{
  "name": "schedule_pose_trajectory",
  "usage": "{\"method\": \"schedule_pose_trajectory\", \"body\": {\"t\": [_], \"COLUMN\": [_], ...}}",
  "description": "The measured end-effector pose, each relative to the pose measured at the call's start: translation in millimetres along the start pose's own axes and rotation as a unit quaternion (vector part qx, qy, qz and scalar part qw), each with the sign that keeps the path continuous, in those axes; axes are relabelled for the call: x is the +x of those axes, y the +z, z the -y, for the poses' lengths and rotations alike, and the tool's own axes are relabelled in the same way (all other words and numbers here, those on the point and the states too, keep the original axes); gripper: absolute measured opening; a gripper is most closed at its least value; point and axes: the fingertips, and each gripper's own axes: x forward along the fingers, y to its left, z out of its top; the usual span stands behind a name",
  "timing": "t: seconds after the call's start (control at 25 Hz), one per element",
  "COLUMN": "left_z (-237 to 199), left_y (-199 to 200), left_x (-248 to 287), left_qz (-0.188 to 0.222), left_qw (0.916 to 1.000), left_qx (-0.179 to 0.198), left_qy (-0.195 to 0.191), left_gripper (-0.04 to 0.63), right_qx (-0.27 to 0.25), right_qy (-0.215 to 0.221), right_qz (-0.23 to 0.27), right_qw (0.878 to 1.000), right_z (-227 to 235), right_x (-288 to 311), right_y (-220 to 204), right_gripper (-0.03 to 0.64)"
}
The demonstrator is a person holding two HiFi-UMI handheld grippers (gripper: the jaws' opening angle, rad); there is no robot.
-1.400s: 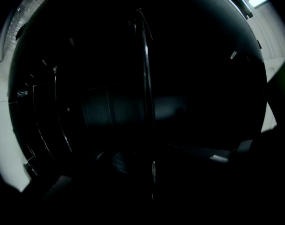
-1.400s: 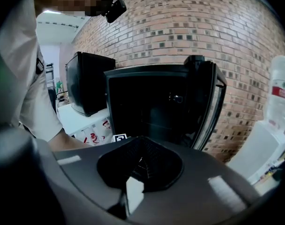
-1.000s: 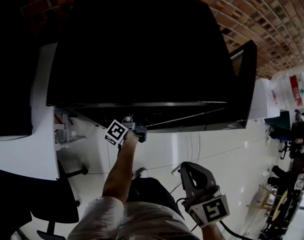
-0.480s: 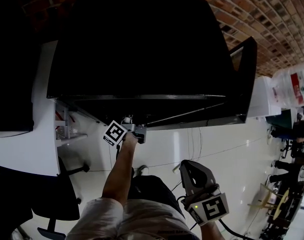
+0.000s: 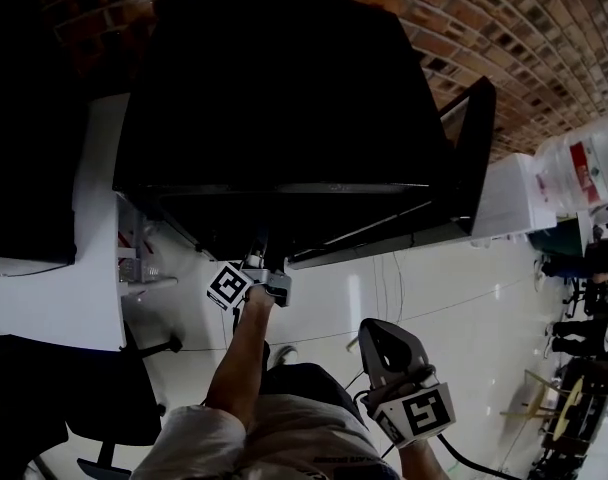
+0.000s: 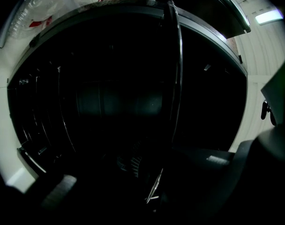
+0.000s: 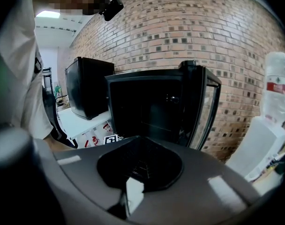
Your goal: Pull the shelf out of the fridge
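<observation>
A black mini fridge (image 5: 284, 98) stands on a white table (image 5: 89, 303) with its door (image 5: 474, 158) swung open to the right. My left gripper (image 5: 257, 265) is at the lower front of the opening. In the left gripper view the dark inside fills the frame and the wire shelf (image 6: 176, 69) shows edge-on as a thin curved bar. It runs down into my left gripper (image 6: 152, 191), whose jaws are shut on its front wire. My right gripper (image 5: 379, 333) hangs low by the person's hip, shut and empty; it faces the fridge (image 7: 152, 107) in the right gripper view (image 7: 126, 191).
A second black box (image 7: 88, 93) sits left of the fridge on the same table. A large water bottle (image 7: 277, 86) stands on a white dispenser at the right. An office chair (image 5: 104, 408) is at lower left. A brick wall (image 7: 180, 27) backs the fridge.
My left gripper has drawn back from the fridge's front toward the person, still closed on the shelf wire. The right gripper has hardly moved.
</observation>
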Motion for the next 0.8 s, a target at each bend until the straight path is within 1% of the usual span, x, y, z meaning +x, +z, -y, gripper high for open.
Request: {"method": "schedule_pose_trajectory", "body": {"t": [0.12,0.24,0.48,0.64,0.8], "left_z": [9.7,23.6,60.9,85.9,112.4], "left_y": [-1.4,-5.6,-20.3,-25.7,-33.2], "left_x": [-7.8,-18.2,-43.6,-62.9,-82.1], "left_qz": [-0.005,-0.002,-0.005,-0.007,-0.011], "left_qw": [0.9999,1.0,0.9996,0.9992,0.9985], "left_qx": [0.01,0.002,0.008,0.013,0.029], "left_qy": [-0.002,-0.006,-0.026,-0.036,-0.046], "left_gripper": [0.011,0.012,0.011,0.012,0.012], "right_qx": [-0.003,-0.009,-0.01,-0.015,-0.023], "right_qy": [0.005,0.01,0.013,0.032,0.047], "right_qz": [0.005,0.015,0.04,0.059,0.081], "right_qw": [1.0,1.0,0.999,0.998,0.995], "right_z": [-1.1,0.8,8.3,4.6,2.5], "right_x": [-4.3,-11.2,-31.7,-40.0,-47.2], "right_y": [4.8,8.2,10.1,13.9,17.7], "right_gripper": [0.005,0.005,0.005,0.005,0.005]}}
